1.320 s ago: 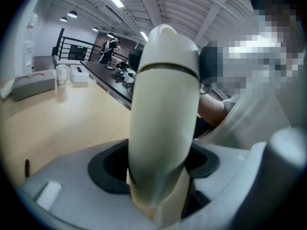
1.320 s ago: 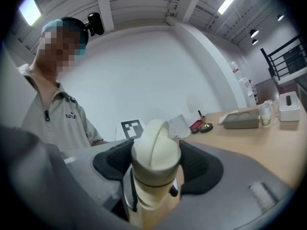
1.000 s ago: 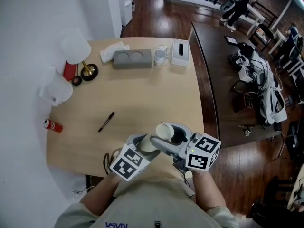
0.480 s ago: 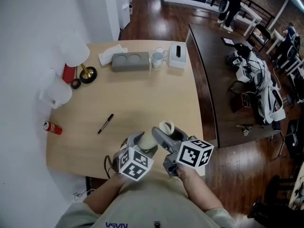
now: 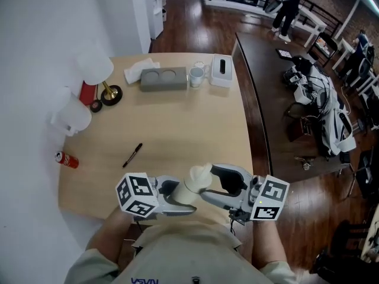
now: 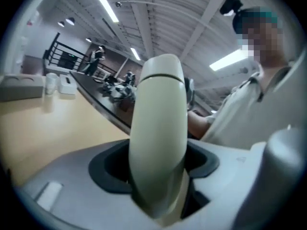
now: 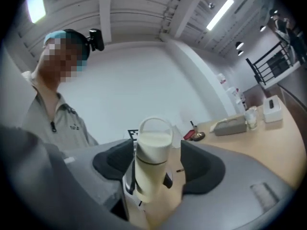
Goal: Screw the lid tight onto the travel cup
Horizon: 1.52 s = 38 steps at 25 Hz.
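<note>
In the head view a cream travel cup (image 5: 189,190) hangs above the table's near edge, close to my chest. My left gripper (image 5: 179,197) is shut on its body, and the dark pads (image 6: 111,163) press on both sides of the cup (image 6: 158,123) in the left gripper view. The cup's lid (image 5: 201,173), with a loop handle, points toward my right gripper (image 5: 215,184). In the right gripper view the lid (image 7: 154,143) stands between the open jaws of my right gripper (image 7: 156,166), with a gap at the right pad (image 7: 201,166).
On the wooden table (image 5: 183,117) lie a black pen (image 5: 132,154) and a red can (image 5: 66,158). At its far end are a grey two-hollow tray (image 5: 164,78), a mug (image 5: 196,74), a tissue box (image 5: 222,70) and a lamp (image 5: 96,65). A dark table (image 5: 278,99) stands to the right.
The two marker cubes have drawn apart, the left one going left and the right one going right. The cup has swung round and now lies across between the grippers, lid toward the right one.
</note>
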Each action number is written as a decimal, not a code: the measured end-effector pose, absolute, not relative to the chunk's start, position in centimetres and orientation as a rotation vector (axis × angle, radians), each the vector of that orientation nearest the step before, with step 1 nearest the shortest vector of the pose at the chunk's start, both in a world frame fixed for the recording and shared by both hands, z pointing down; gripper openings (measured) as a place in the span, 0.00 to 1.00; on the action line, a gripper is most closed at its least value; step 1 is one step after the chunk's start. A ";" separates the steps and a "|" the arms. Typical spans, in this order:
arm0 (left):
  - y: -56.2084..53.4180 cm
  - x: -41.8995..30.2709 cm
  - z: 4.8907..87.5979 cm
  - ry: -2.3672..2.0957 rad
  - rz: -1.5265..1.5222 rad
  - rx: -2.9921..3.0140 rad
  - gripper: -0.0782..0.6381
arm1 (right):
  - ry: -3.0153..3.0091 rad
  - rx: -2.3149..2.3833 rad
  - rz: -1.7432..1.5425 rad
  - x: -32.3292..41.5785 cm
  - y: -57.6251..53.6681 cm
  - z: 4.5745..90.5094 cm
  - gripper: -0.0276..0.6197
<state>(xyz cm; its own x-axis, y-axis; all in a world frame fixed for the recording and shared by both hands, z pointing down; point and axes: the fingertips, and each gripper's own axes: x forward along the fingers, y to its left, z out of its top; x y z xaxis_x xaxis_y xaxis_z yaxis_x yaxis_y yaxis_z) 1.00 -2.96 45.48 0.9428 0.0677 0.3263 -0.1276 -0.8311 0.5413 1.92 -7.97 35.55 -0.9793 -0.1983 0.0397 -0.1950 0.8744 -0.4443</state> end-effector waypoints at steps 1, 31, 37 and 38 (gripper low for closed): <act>-2.2 1.2 44.6 0.044 0.413 2.519 0.56 | 3.037 -0.265 -0.689 2.1 -7.5 34.9 0.50; -10.5 -0.6 46.4 -1.187 1.085 2.772 0.56 | 2.774 -0.803 -0.813 2.6 -12.4 35.5 0.50; -11.5 -1.2 47.5 -1.464 1.271 2.732 0.56 | 2.505 -0.990 -1.066 3.8 -13.9 38.1 0.50; -11.4 -1.0 47.9 -1.443 1.262 2.730 0.55 | 2.495 -1.004 -1.078 3.8 -14.0 38.4 0.50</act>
<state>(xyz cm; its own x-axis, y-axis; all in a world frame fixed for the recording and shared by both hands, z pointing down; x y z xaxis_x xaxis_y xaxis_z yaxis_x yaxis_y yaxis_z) -1.05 -11.43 47.90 0.3457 -0.7742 0.5302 -0.6285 -0.6106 -0.4819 3.85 -13.99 38.45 -0.7337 -0.6779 0.0456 -0.4977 0.4906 -0.7153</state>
